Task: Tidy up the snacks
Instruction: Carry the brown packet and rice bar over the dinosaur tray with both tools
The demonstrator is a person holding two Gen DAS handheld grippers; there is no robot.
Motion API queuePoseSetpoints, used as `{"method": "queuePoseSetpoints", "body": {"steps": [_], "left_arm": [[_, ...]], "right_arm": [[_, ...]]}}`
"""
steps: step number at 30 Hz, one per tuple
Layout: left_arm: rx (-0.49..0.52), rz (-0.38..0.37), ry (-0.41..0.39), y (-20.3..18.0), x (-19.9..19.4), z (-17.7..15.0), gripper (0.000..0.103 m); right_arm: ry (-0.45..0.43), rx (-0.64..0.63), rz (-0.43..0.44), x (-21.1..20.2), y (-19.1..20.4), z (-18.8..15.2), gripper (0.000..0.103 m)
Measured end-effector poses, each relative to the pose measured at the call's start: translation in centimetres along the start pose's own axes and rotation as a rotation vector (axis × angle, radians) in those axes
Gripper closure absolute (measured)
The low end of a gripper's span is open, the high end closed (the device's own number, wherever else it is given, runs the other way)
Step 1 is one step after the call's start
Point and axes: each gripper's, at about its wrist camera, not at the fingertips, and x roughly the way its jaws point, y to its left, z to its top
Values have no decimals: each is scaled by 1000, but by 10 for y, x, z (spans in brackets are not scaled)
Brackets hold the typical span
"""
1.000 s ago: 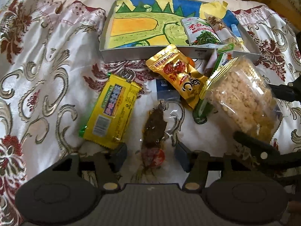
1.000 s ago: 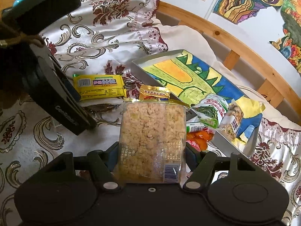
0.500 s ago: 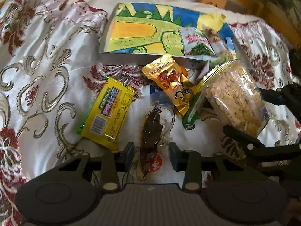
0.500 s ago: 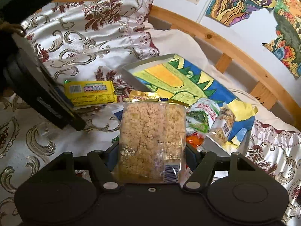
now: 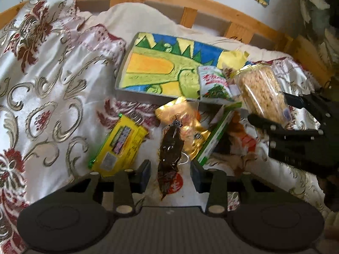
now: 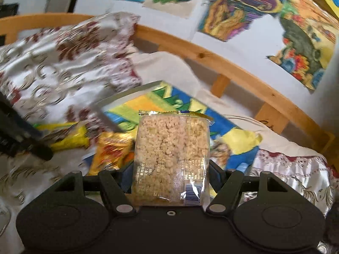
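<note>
My left gripper (image 5: 170, 174) is shut on a clear pack of dark brown snack (image 5: 170, 148), which hangs a little above the bedspread and overlaps a gold packet (image 5: 184, 110). In the right wrist view my right gripper (image 6: 170, 175) is shut on a clear pack of puffed rice crisp (image 6: 171, 156), held upright over the near corner of the tray (image 6: 110, 118). The left wrist view shows that rice pack (image 5: 262, 93) at the right, above the tray's right end. The grey tray (image 5: 148, 95) has a painted picture as its floor and holds a green-and-white packet (image 5: 214, 84).
A yellow snack bar (image 5: 120, 146) lies left of my left gripper. A green-edged box (image 5: 218, 133) and an orange packet (image 5: 245, 139) lie to its right. A wooden bed rail (image 5: 211, 10) runs behind the tray, with paintings (image 6: 243, 6) on the wall above.
The left jaws closed around the dark snack pack and rose with it. The right gripper carried the rice pack up and toward the tray's right end.
</note>
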Motion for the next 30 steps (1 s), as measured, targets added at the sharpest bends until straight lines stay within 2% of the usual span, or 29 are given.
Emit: {"method": "queuePoseSetpoints", "body": {"steps": [5,8,10,14,22,30], "left_arm": [[-54,-8,-52,-12,9,26,58],[-66,38,-103,-23,20,49,57],[-79,82,-139,-35,35,69,57],[-133,73,-164,-53,70,106,57],[-122,94,-141,-85,134,144,56],[-97,147,-100,-98,171,145,56]], "right_arm": [[-6,133,-6,12,-42,2,32],[-7,226,-5,24,-68,1,32],[-13,267,-11,34,-82,0,32],[-4,336,-27,53,-105,-6,32],[3,492,14,85,-144,-13,32],[51,586,69,114,-157,-25,32]]}}
